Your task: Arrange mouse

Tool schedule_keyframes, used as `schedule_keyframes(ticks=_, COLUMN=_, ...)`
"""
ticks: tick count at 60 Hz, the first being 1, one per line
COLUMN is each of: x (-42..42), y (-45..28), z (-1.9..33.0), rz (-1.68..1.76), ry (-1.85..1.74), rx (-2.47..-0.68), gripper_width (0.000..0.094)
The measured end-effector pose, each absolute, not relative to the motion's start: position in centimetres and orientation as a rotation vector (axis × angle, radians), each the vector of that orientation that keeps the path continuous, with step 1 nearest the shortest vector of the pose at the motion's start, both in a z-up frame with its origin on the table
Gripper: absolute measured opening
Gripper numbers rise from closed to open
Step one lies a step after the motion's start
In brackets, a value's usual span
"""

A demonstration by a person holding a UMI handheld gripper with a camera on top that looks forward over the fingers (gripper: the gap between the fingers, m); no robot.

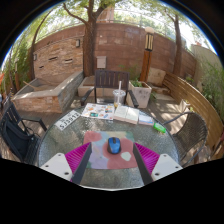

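Two gripper (113,160) fingers spread wide and level above the glass worktop (60,150), holding nothing. At twelve o'clock, just ahead between them, the mouse (114,145) rests on a mat (100,146).

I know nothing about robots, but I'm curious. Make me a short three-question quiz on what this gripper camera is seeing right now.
1. True or false: the gripper is already squeezing the mouse.
2. What does the mouse rest on?
A. the bare glass table
B. the reddish mouse mat
C. the open magazines
3. Fill in: the white cup stands ____ the magazines, on the table's far side.

Key:
1. False. The fingers are open and the mouse lies just ahead, in line with the gap between them.
2. B
3. Beyond (behind).
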State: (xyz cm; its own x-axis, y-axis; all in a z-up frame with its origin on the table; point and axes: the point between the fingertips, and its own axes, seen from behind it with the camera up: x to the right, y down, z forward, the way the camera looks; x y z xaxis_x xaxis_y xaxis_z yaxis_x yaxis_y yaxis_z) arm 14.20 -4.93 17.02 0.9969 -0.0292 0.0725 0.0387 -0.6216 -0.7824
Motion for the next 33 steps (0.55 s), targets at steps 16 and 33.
schedule_keyframes(ticks=16, x=12.9, y=-12.2, z=21.6, rz=-0.153, ry=-0.019, rx=-2.221, gripper_width=0.0850)
schedule_keyframes(ticks=33, x=11.7, y=-14.7, z=20.9, rz=-0.136, ry=-0.012, rx=-2.260, gripper_width=0.0848)
